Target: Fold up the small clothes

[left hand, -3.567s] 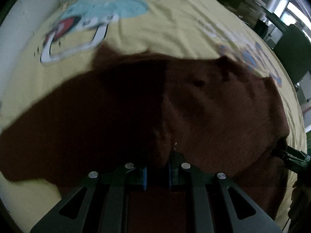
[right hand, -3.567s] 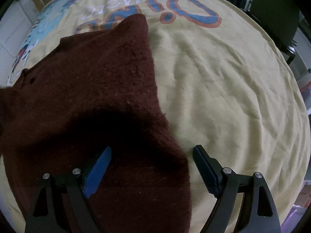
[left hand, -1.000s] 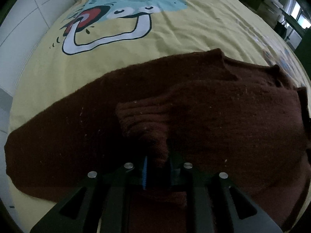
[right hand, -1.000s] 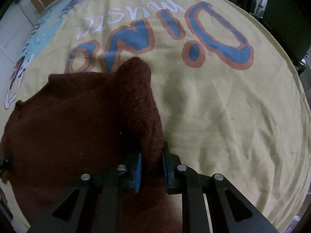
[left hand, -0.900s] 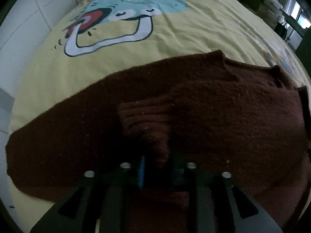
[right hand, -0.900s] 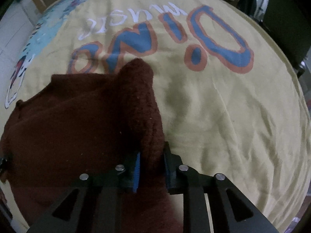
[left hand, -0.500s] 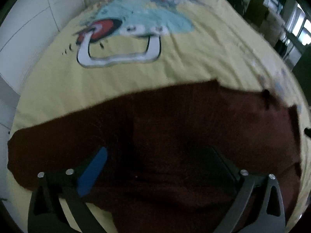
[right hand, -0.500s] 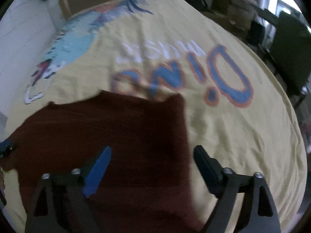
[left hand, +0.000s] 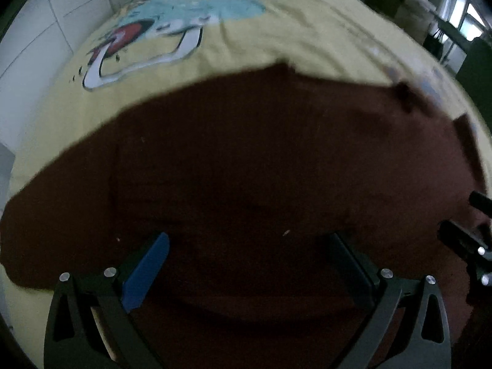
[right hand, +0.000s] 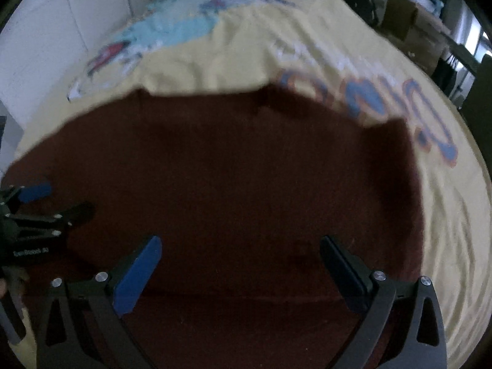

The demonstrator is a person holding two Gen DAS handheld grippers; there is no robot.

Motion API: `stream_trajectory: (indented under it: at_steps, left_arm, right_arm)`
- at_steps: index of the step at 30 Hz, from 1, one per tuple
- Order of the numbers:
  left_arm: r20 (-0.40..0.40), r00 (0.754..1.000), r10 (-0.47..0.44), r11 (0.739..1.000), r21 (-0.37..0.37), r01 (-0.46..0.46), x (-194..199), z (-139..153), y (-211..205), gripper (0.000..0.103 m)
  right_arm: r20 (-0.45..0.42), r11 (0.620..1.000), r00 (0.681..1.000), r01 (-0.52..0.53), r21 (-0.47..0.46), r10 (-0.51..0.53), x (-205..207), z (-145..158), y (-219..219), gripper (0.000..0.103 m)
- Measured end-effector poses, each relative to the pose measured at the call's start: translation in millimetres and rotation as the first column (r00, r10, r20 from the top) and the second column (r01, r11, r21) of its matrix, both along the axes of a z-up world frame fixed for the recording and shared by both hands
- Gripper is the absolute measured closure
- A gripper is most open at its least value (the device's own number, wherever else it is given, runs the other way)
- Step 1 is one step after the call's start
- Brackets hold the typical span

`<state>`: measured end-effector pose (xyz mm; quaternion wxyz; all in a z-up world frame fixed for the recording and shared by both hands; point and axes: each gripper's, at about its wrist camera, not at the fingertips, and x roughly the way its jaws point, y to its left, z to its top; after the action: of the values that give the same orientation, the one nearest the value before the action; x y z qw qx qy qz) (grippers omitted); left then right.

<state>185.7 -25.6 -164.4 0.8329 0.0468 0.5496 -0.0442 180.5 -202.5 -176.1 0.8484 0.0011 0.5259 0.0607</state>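
Both of our grippers have let go since a second ago, when each was pinching a fold of the maroon sweater. Now the left gripper hangs over the knit with its jaws spread wide and nothing between them, and the right gripper does the same, its 2 fingers well apart above the cloth. We see the sweater lying spread across the yellow bedsheet, filling most of both views. From the right wrist, its far edge sits just short of the blue and orange lettering printed on the sheet. From the left wrist, the cartoon dinosaur print lies beyond the sweater's far edge. The frames are blurred, so we can't quite tell how the sleeves are laid. At the left edge of the right view we catch the left gripper again, beside the sweater's side.
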Motion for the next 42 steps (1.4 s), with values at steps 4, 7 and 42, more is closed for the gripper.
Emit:
stream_trajectory:
  at_steps: [4, 7, 42]
  left_arm:
    - [0.031, 0.999, 0.011, 1.000, 0.002, -0.011, -2, -1, 17, 0.001]
    - [0.031, 0.999, 0.037, 0.999, 0.010, -0.037, -1, -4, 31, 0.001]
    - [-0.043, 0.687, 0.725, 0.683, -0.081, -0.726, -84, 51, 355, 0.001]
  right_arm:
    - [-0.011, 0.999, 0.999, 0.041, -0.017, -0.041, -3, -15, -29, 0.000]
    - [-0.014, 0.997, 0.997, 0.073, -0.031, -0.073, -2, -15, -51, 0.000]
    - [0.037, 0.995, 0.995, 0.093, 0.040, -0.094, -94, 56, -57, 0.000]
